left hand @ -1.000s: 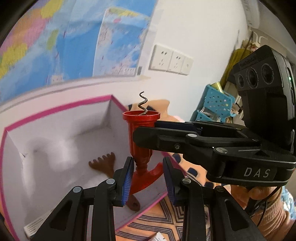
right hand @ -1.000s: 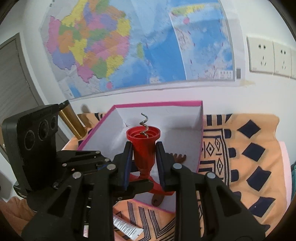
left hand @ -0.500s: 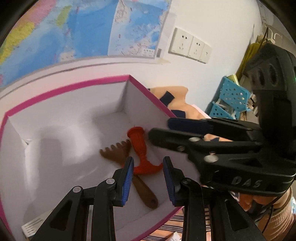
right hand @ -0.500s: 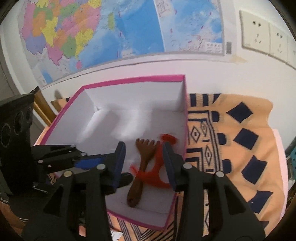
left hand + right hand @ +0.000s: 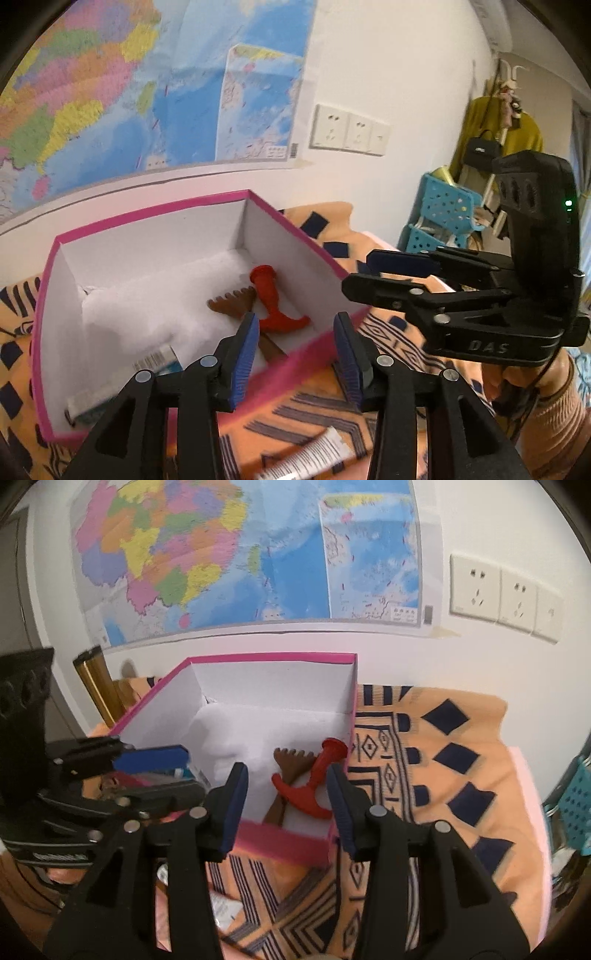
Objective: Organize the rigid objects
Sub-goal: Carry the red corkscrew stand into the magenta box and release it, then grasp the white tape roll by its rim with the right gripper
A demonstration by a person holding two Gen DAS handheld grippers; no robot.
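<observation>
Both tongs are standing spread and holding nothing: the left tongs [image 5: 293,350] are hovering over the near wall of the pink box [image 5: 303,354], and the right tongs [image 5: 286,808] are hovering over that same near edge from the other side. Red corkscrew [image 5: 275,302] is lying on its side on the white floor of the box, toward the right-hand end, its flared end pointing to the far wall. It is resting across the brown wooden fork [image 5: 234,304], whose tines are touching its stem. A flat white packet [image 5: 122,384] is lying in the near left corner of the box, apart from both.

Outside the box, a white tube [image 5: 310,456] is lying on the orange patterned cloth [image 5: 443,775] covering the bench, just below the left tongs. A wall map [image 5: 221,554] and wall sockets [image 5: 502,594] are filling the background.

Step in hand, as judged: the corkscrew is already placed, and both tongs are free. The next move probably calls for lowering one pair to the tube, closing across its flat body, and carrying it over the pink rim.
</observation>
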